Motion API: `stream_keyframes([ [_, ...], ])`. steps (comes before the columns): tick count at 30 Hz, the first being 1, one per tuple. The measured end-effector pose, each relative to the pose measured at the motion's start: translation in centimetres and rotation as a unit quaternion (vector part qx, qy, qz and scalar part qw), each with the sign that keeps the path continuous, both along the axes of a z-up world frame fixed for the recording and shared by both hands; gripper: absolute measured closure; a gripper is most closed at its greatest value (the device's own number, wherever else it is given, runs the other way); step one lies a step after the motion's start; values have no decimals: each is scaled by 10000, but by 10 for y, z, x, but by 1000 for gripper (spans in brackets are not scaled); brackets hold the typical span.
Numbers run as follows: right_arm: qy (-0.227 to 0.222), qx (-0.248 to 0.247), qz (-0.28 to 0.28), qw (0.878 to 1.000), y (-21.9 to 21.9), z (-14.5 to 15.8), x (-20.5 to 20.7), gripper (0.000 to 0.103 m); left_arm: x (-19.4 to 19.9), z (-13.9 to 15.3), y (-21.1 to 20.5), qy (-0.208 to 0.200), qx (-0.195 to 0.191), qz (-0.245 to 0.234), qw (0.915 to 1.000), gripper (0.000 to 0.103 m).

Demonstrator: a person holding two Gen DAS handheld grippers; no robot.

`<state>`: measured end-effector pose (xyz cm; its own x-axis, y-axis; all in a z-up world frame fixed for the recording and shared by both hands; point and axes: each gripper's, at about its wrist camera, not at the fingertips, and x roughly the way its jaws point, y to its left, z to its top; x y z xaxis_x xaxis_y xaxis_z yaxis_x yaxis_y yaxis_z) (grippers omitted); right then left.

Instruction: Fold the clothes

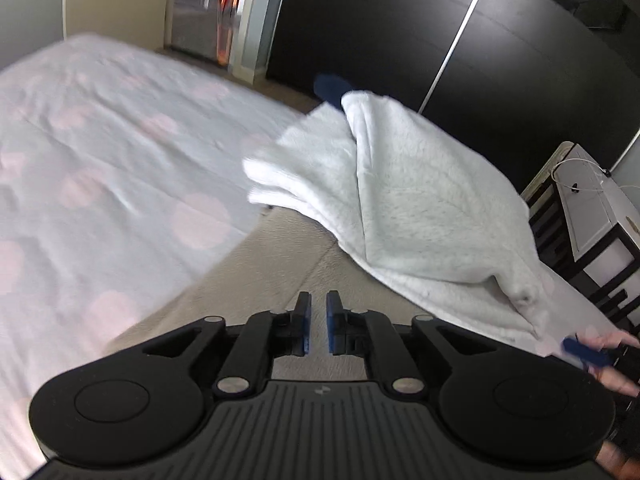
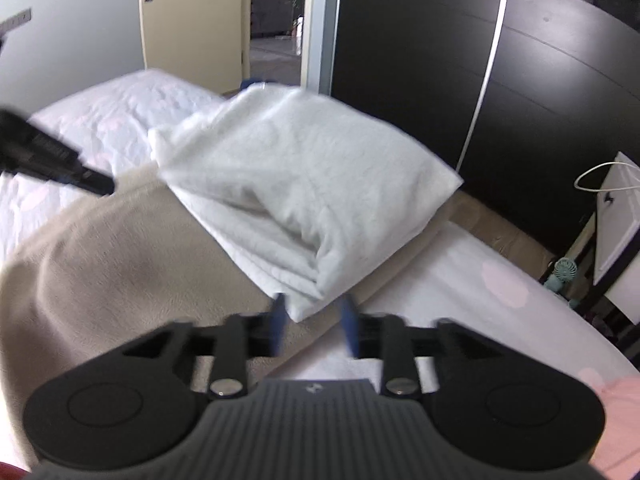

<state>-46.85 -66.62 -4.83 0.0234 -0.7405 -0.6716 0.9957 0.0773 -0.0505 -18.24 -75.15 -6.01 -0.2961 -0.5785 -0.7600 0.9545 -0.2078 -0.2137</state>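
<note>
A folded white fleece garment (image 1: 404, 208) lies on a beige cloth (image 1: 280, 256) spread on the bed; it also shows in the right wrist view (image 2: 304, 184), with the beige cloth (image 2: 132, 256) under it. My left gripper (image 1: 319, 322) hovers over the beige cloth just short of the white garment, its jaws a narrow gap apart with nothing between them. My right gripper (image 2: 314, 324) is open, its blue pads (image 2: 279, 320) on either side of the white garment's near corner, not closed on it. The left gripper's body (image 2: 48, 156) shows at the left of the right wrist view.
The bed (image 1: 100, 168) has a white sheet with pale pink dots. A dark blue item (image 1: 330, 88) peeks out behind the white garment. Dark wardrobe doors (image 2: 440, 60) stand behind the bed. A white box on a dark stand (image 1: 592, 216) is at the right. An open doorway (image 2: 276, 20) is at the back.
</note>
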Motion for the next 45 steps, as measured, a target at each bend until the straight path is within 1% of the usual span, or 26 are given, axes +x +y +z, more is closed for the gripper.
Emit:
stream_keyframes([
  [1, -28, -33, -16, 10000, 5, 5, 0, 57, 0, 7, 10, -116, -92, -10, 9999, 88],
  [2, -17, -73, -5, 10000, 9, 10, 1, 55, 0, 14, 19, -212, -192, -22, 9996, 86],
  [4, 43, -207, 16, 9998, 18, 24, 5, 38, 0, 29, 33, -334, -387, -74, 9987, 79],
  [5, 67, -278, 27, 9996, 22, 31, 7, 35, -1, 37, 41, -358, -480, -68, 9982, 77],
  [6, 68, -371, 33, 9993, 26, 40, 9, 31, -1, 45, 48, -383, -573, -61, 9976, 69],
  [7, 87, -466, 17, 9989, 31, 48, 12, 25, -2, 53, 56, -392, -683, -48, 9969, 59],
  [9, 210, -626, -98, 9978, 40, 63, 17, 15, -3, 67, 73, -363, -966, 2, 9947, 49],
  [11, 209, -693, -204, 9972, 48, 78, 19, 10, -7, 78, 86, -451, -1170, 57, 9921, 45],
  [15, 13, -743, -331, 9967, 60, 104, 22, 10, -13, 97, 113, -600, -1563, 441, 9849, 28],
  [18, -178, -782, -306, 9963, 69, 117, 25, 10, -15, 106, 131, -577, -1848, 676, 9787, 27],
  [20, -220, -816, -241, 9961, 76, 123, 30, 10, -17, 111, 141, -557, -1954, 823, 9757, 23],
  [25, -223, -958, -169, 9950, 93, 132, 42, 10, -20, 108, 155, -545, -1872, 1062, 9750, 22],
  [28, -264, -927, -147, 9952, 102, 133, 44, 10, -23, 107, 163, -538, -1821, 1206, 9744, 22],
  [34, -145, -846, -65, 9963, 118, 125, 46, 10, -29, 93, 174, -600, -1574, 1204, 9783, 22],
  [38, -210, -758, -111, 9968, 124, 119, 40, 10, -39, 83, 179, -627, -1450, 1108, 9812, 22],
  [43, -274, -692, -152, 9971, 128, 112, 31, 10, -56, 75, 182, -828, -1354, 1056, 9817, 22],
  [45, -299, -665, -169, 9972, 130, 109, 27, 10, -61, 74, 184, -797, -1309, 1038, 9827, 22],
])
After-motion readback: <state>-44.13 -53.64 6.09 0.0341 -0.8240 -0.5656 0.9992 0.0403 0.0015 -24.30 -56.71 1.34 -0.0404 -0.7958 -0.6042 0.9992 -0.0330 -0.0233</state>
